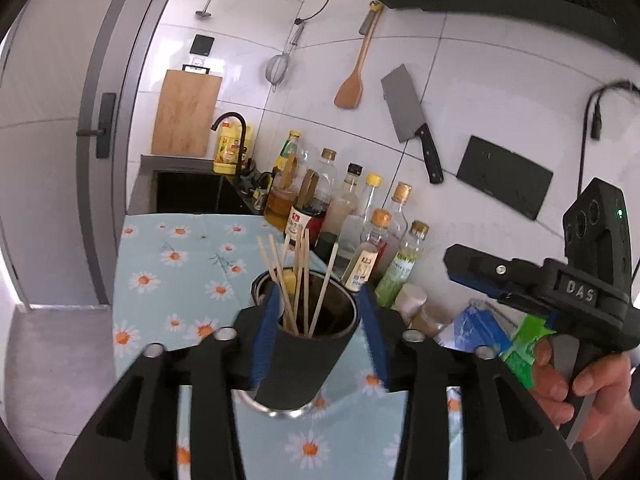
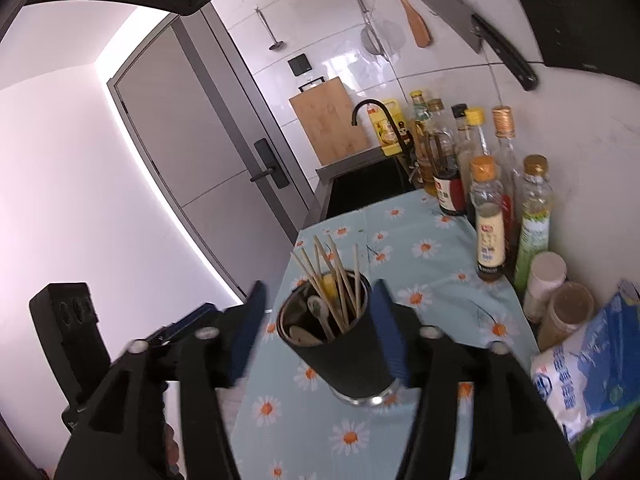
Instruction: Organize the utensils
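With both the left gripper [image 1: 316,320] and right gripper [image 2: 316,328] spread wide and empty around the utensil cup [image 2: 340,344], a careless sideways brush could tip it, scattering chopsticks [image 2: 332,280] off the counter's [image 2: 400,240] near edge.

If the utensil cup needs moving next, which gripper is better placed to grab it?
Probably the left gripper: its open fingers closely flank the cup. The right gripper also straddles it, but more loosely.

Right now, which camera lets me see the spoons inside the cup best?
The right wrist view: it looks down into the cup, so the spoons show beside the chopsticks. In the left wrist view, only chopsticks show in the cup; its inside looks dark.
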`<state>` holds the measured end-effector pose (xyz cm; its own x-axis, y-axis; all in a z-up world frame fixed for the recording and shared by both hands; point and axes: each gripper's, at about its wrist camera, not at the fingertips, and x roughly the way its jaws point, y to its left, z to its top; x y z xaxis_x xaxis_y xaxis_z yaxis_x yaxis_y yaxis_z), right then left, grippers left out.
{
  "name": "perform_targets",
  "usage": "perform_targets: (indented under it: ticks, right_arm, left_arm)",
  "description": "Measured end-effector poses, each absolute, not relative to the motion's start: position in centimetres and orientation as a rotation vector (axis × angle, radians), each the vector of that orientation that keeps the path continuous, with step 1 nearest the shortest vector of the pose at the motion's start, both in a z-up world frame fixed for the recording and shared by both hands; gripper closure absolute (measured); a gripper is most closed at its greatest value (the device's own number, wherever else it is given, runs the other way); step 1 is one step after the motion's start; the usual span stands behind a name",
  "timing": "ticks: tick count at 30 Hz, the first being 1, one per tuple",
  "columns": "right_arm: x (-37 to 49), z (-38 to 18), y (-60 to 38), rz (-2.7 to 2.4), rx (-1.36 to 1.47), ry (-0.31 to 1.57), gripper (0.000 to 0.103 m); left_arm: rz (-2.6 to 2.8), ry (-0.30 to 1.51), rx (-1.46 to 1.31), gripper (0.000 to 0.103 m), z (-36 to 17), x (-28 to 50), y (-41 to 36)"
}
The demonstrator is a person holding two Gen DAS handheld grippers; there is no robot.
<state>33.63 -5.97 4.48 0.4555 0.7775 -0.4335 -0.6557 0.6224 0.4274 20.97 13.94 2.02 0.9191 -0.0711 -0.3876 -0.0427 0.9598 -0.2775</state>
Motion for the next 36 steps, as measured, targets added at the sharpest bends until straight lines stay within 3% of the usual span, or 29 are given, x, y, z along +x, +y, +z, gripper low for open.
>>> perform_targets:
  ticks: [1, 6, 9, 19, 36]
  right_arm:
    - [33.4, 4.4, -6.5, 0.89, 0.208, 0.648, 0.037]
    - [31.3, 4.4, -9.1, 0.92, 0.157, 0.631, 0.008]
    - [30.0, 4.7, -10.8, 0.928, 0.123, 0.612, 0.005]
    - [24.0, 4.0, -14.6, 0.972, -0.026, 0.516, 0.005]
    - [20.1, -2.7, -17.7, 0.978, -0.062, 0.658, 0.005]
  left_arm:
    - [-0.002, 0.415, -0.28, 0.043, 2.2, 20.5, 13.6]
    - [0.045, 0.442, -0.221, 0.021, 2.9, 17.7, 11.1]
    - [0.072, 0.462, -0.234, 0.006, 2.9, 16.1, 10.1]
    - [0.148, 0.555, -0.277, 0.007, 1.0, 11.4, 6.7]
    - [0.198, 0.65, -0.285, 0.007, -4.0, 6.1, 1.7]
